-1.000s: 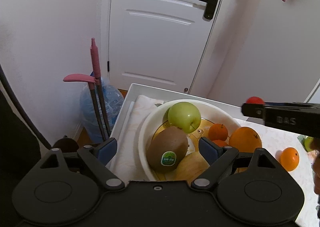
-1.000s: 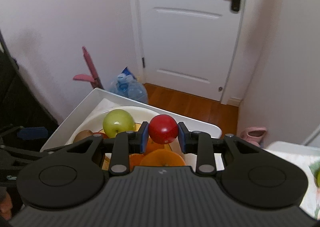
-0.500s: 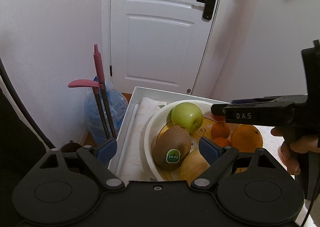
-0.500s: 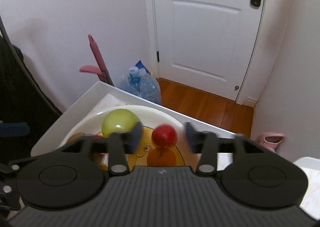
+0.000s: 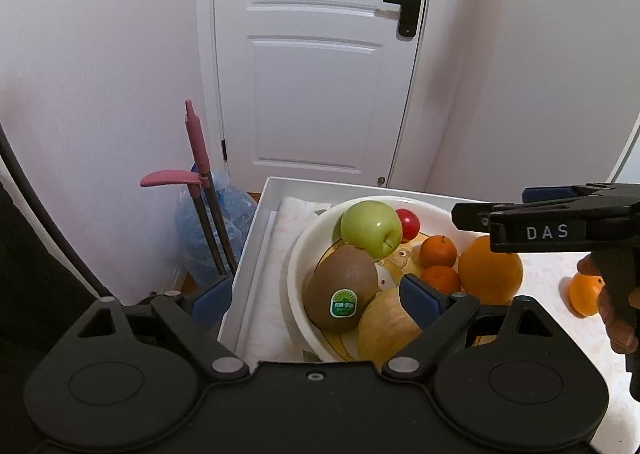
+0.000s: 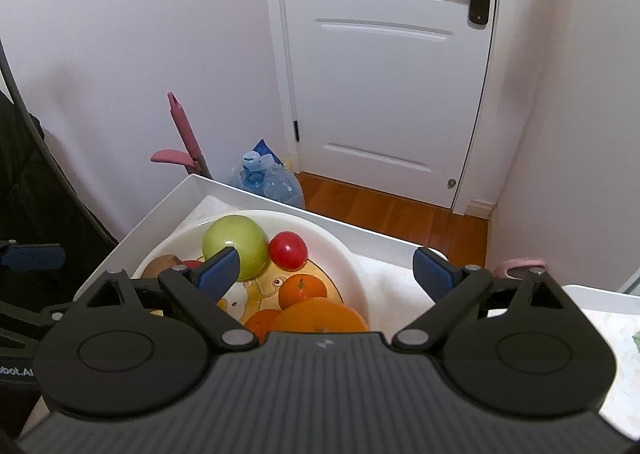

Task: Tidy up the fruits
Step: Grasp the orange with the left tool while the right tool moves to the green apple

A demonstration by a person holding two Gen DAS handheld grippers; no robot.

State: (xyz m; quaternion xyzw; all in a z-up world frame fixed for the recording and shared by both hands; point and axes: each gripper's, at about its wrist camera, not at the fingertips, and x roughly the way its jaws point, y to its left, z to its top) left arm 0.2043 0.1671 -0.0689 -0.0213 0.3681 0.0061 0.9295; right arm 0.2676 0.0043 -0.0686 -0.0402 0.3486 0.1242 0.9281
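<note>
— So, what are the right gripper fingers doing?
— Opening wide, with nothing between them; the red fruit is sitting in the white bowl, touching the green apple.
— And the left gripper?
— Spreading slightly, grasping nothing, hovering over the kiwi.

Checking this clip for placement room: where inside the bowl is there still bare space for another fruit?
Free: the printed floor of the bowl between the red fruit, the small orange and the far right wall. The left and near side is crowded: green apple, kiwi, pale fruit, large orange. The right gripper hangs over it, jaws opening, nothing between them.
</note>
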